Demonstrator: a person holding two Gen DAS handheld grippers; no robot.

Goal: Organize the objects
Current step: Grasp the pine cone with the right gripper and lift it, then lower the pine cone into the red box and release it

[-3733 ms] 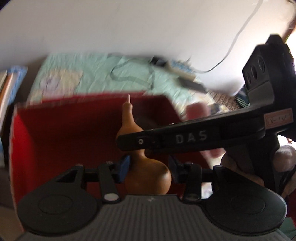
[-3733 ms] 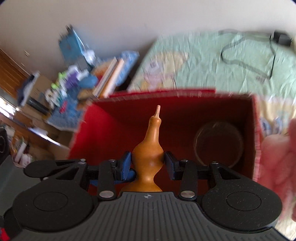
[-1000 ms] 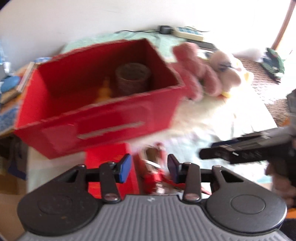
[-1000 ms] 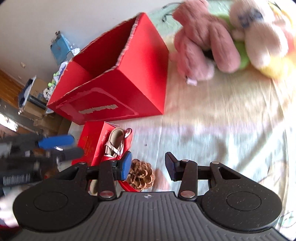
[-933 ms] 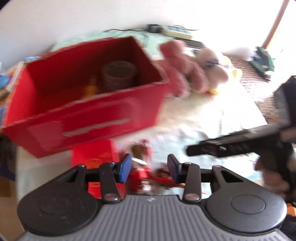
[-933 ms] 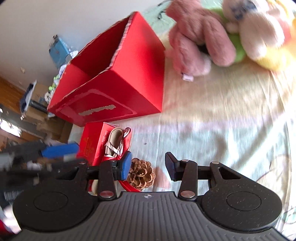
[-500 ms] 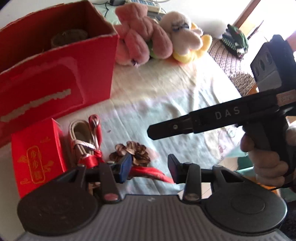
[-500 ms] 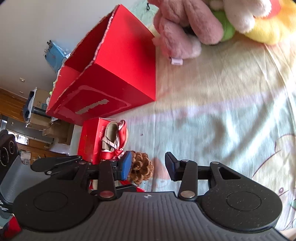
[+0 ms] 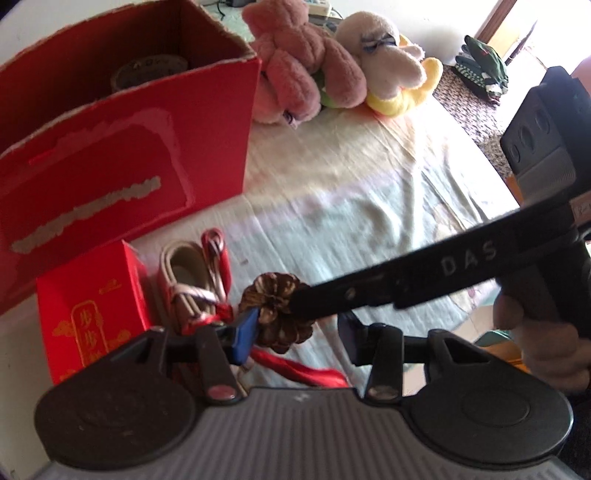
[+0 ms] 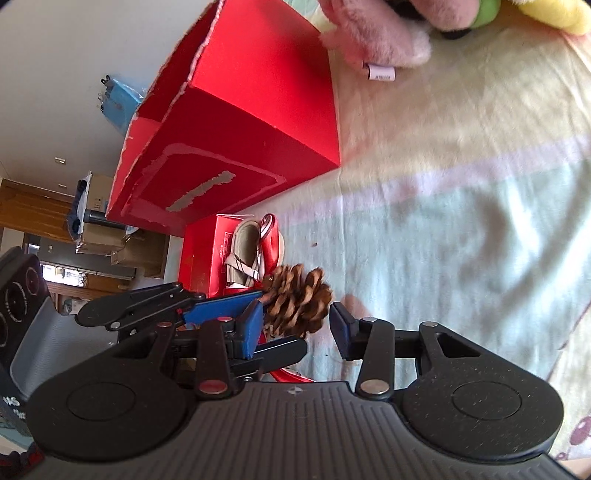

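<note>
I work over a bed spread with a pale sheet (image 9: 369,192) banded in cream, faint pink and light green, rumpled in soft folds and brightly lit from my right, where strong daylight washes out the far corner (image 9: 546,33). A brown patterned rug or mat (image 9: 476,107) lies past the bed's edge there, with a folded green striped cloth (image 9: 484,59) on it. Behind the bed a plain off-white wall (image 10: 92,44) rises. In my right wrist view, off to the left, I see a wooden door or panelling (image 10: 33,199), stacked cardboard cartons (image 10: 107,236) and a light blue package (image 10: 122,98) against the wall.
</note>
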